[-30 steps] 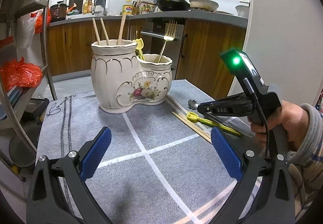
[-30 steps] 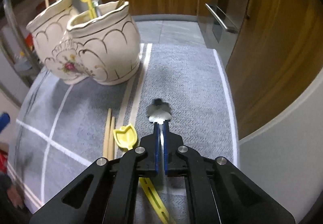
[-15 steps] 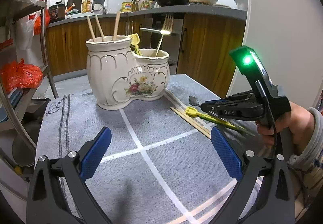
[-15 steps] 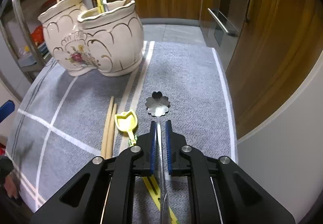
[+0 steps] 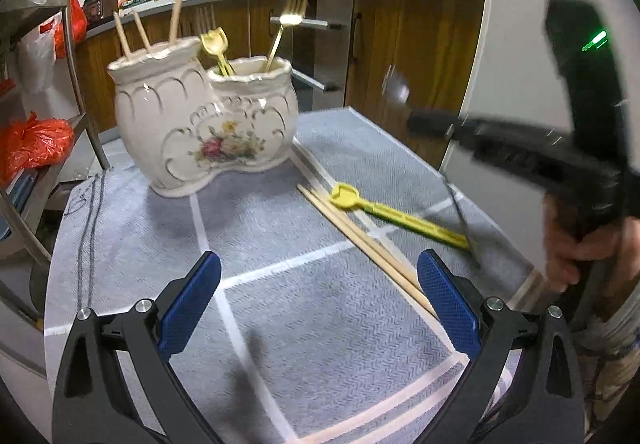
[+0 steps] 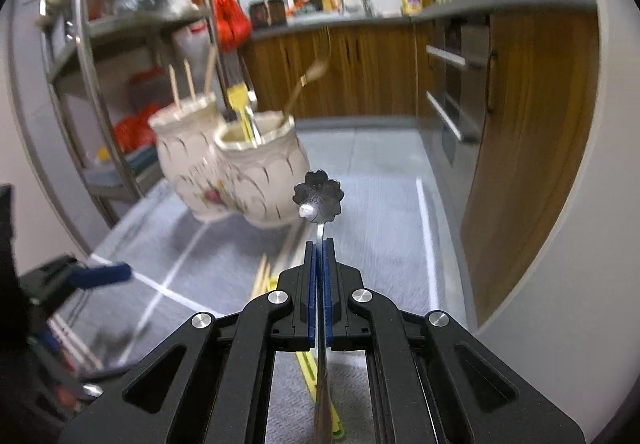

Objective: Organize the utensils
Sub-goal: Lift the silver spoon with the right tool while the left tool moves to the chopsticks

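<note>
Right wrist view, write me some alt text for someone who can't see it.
The right tongs are shut on the handle of a silver flower-shaped spoon, held up above a grey mat. Beyond it stands a cream two-part ceramic utensil holder with chopsticks, a yellow spoon and a gold fork, in a kitchen.

Both grippers have black plastic arms with silver screws and blue textured pads [image 5: 188, 304]. The right gripper [image 6: 319, 264] carries a green light on its black handle. The hand [image 5: 580, 244] shows bare skin and a grey striped sleeve.
</note>
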The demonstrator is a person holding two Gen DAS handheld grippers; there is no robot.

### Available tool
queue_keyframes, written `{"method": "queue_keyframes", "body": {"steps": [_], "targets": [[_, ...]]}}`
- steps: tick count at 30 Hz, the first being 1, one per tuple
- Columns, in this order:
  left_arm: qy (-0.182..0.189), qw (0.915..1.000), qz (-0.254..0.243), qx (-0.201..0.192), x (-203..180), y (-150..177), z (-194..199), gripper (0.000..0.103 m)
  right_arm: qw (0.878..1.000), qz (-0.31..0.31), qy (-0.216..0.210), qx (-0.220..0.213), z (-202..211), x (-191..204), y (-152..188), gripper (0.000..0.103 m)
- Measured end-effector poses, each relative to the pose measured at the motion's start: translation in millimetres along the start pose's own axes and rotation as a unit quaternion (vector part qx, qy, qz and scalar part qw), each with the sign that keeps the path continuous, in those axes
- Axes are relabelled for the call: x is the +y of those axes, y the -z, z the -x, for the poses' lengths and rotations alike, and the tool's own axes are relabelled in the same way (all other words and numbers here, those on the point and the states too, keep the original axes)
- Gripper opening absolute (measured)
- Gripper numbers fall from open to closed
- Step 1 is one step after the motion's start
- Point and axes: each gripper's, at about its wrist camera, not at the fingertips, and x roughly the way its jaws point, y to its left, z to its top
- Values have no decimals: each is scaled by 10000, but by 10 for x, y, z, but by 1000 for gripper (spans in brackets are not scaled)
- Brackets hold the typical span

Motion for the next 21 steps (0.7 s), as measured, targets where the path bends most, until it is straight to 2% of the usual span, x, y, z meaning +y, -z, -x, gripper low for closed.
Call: {"method": "queue_keyframes", "body": {"steps": [9, 15, 18, 21], "targets": [[-40, 9992, 110, 388, -124, 31, -143, 90, 9958, 317, -166, -843, 318, 46, -72, 4], [44, 9976, 180, 664, -249, 1, -278, 69, 9925, 367, -177, -1148, 431, 46, -100, 4], [-32, 9965, 131, 821, -307, -21, -360, 51, 9929, 299, -200, -1131, 421, 14, -108, 4], [-106, 9958, 174, 897, -329, -39, -396, 49, 9928, 281, -220, -1140, 426, 19, -100, 4]]}}
